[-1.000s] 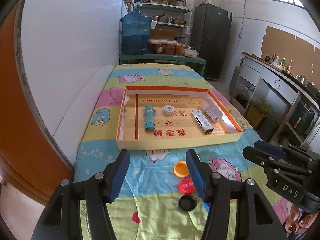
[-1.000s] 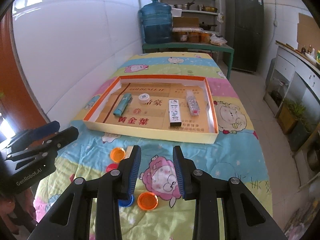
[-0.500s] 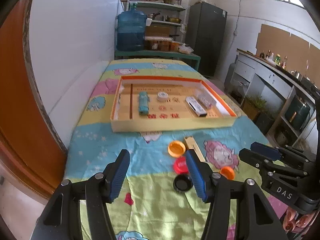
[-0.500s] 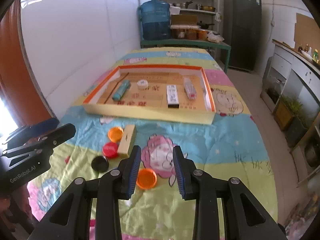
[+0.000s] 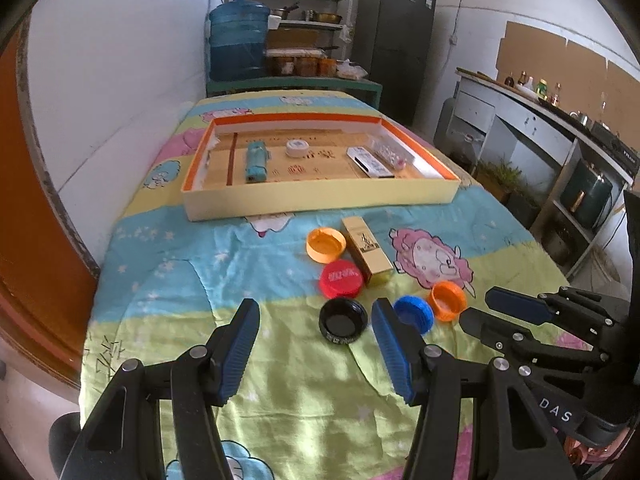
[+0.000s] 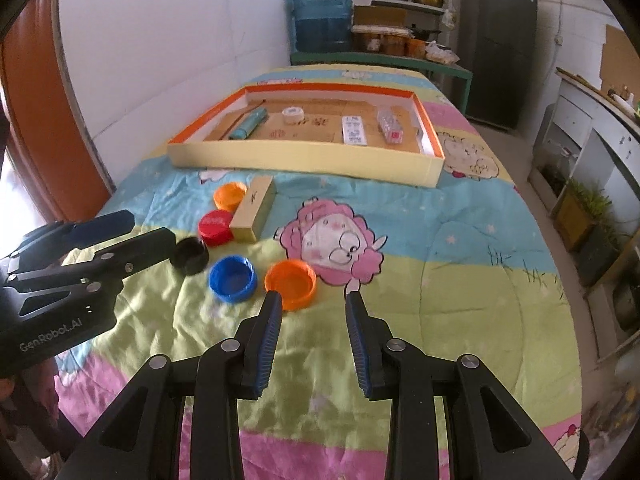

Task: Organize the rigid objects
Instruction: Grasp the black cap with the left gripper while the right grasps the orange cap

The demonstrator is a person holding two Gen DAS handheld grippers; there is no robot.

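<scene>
A shallow box [image 5: 320,204] [image 6: 304,158] with an orange rim holds a teal tube [image 5: 256,160], a white round tin [image 5: 297,147], a white remote [image 5: 368,163] and a clear blister pack [image 5: 390,154]. In front of it on the cloth lie a gold carton [image 5: 366,252] [image 6: 254,208], two orange caps [image 5: 325,244] [image 6: 290,278], a red cap [image 5: 341,278], a black cap [image 5: 343,320] [image 6: 191,255] and a blue cap [image 5: 414,312] [image 6: 233,278]. My left gripper [image 5: 315,307] [image 6: 150,227] is open, just short of the black cap. My right gripper [image 6: 313,298] [image 5: 478,306] is open, its left finger beside the near orange cap.
The table wears a cartoon-print cloth [image 6: 440,264]. A white wall [image 5: 120,80] runs along its left side. A blue water jug [image 5: 238,42], shelves and a dark fridge [image 5: 394,40] stand beyond the far end. A counter [image 5: 540,120] lines the right.
Both grippers have come down and drawn back toward the table's near end. The caps and the gold carton now lie close in front of the fingers. Neither gripper's gap has changed.
</scene>
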